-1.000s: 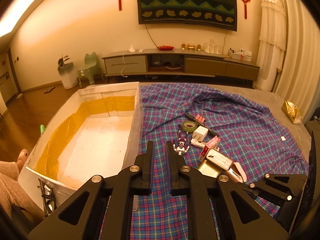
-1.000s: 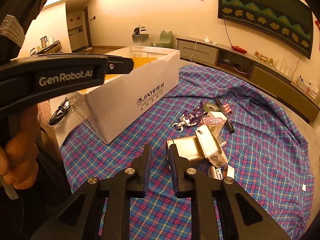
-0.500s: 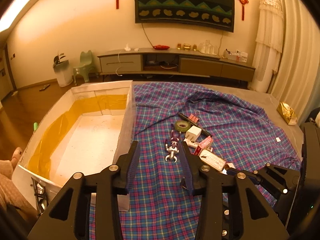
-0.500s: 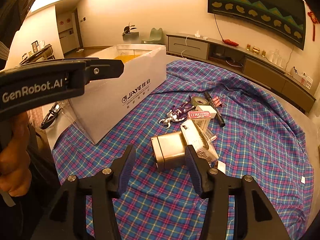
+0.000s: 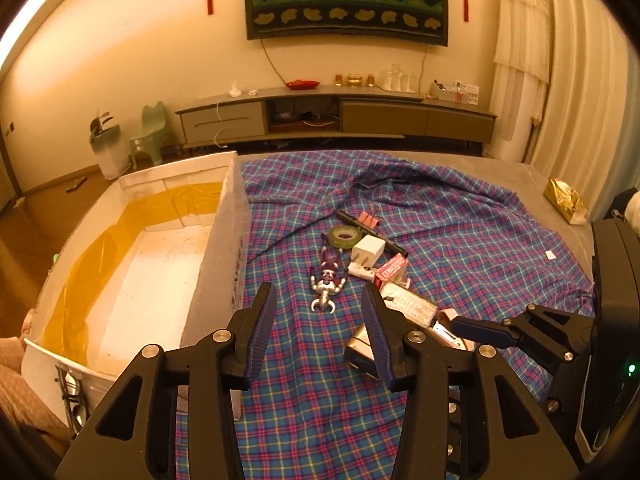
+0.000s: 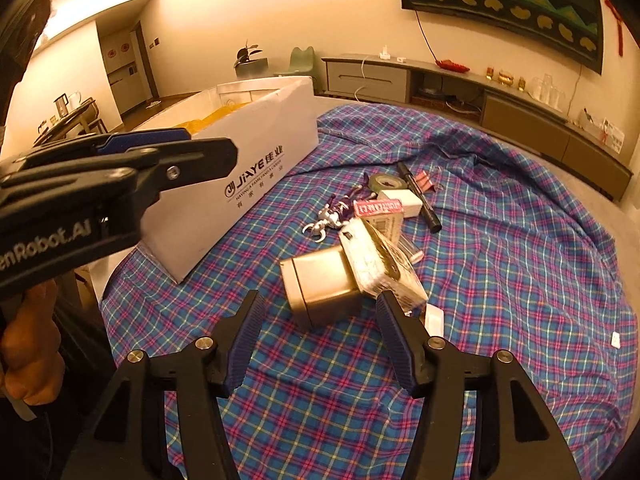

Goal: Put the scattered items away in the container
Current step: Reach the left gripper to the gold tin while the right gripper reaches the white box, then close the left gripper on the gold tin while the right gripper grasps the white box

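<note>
A white cardboard box with a yellow-lined inside stands open at the left on a plaid cloth; it also shows in the right wrist view. Scattered items lie in a cluster beside it: a silver-purple toy figure, a green tape roll, a white charger, a black marker, a pink binder clip, a red card box, a gold tin and a white packet. My left gripper is open just short of the figure. My right gripper is open, just before the tin.
A gold foil packet lies at the table's far right edge. A TV cabinet stands along the back wall. The left gripper body reaches across the left of the right wrist view, next to the box.
Both grippers went from shut to wide open. Both have moved a little closer to the cluster of items.
</note>
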A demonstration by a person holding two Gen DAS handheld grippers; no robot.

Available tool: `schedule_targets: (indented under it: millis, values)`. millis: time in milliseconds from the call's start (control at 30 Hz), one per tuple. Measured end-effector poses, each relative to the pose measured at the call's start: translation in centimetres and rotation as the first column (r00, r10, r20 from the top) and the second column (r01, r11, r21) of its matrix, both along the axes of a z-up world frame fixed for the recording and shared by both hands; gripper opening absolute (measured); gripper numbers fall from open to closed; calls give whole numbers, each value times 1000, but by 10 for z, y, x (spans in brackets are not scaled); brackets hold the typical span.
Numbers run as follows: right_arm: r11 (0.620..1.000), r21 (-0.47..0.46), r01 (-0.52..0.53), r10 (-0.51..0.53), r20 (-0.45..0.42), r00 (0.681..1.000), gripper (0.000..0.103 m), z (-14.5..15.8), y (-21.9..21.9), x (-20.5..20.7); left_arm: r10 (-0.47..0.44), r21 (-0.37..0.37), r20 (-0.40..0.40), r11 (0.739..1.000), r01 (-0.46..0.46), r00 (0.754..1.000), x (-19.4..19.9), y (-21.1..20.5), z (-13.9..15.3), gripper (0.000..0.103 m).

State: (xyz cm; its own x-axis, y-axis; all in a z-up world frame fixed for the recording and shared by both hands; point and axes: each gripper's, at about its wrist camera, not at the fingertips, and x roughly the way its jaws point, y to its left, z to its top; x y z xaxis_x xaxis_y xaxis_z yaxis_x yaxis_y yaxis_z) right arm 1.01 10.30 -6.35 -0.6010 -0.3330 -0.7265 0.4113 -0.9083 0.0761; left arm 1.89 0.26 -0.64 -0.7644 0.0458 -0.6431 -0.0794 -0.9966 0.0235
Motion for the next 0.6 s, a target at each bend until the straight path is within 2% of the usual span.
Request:
schedule_targets:
  millis: [233,500,600]
  values:
    - [998,-49,37,-34,56,998,60,-9,23,-9,-44,2,48,999,43,998,-8,9,-15,47]
    - [996,-51,80,-75,96,993,60,-25,50,-21,-127,6,124,992,128,984,-23,26,-42,47]
    - [997,-25,80,-77,90,993,59,-28,53,-24,-162,90,162,985,149,973,-31,27,-48,47]
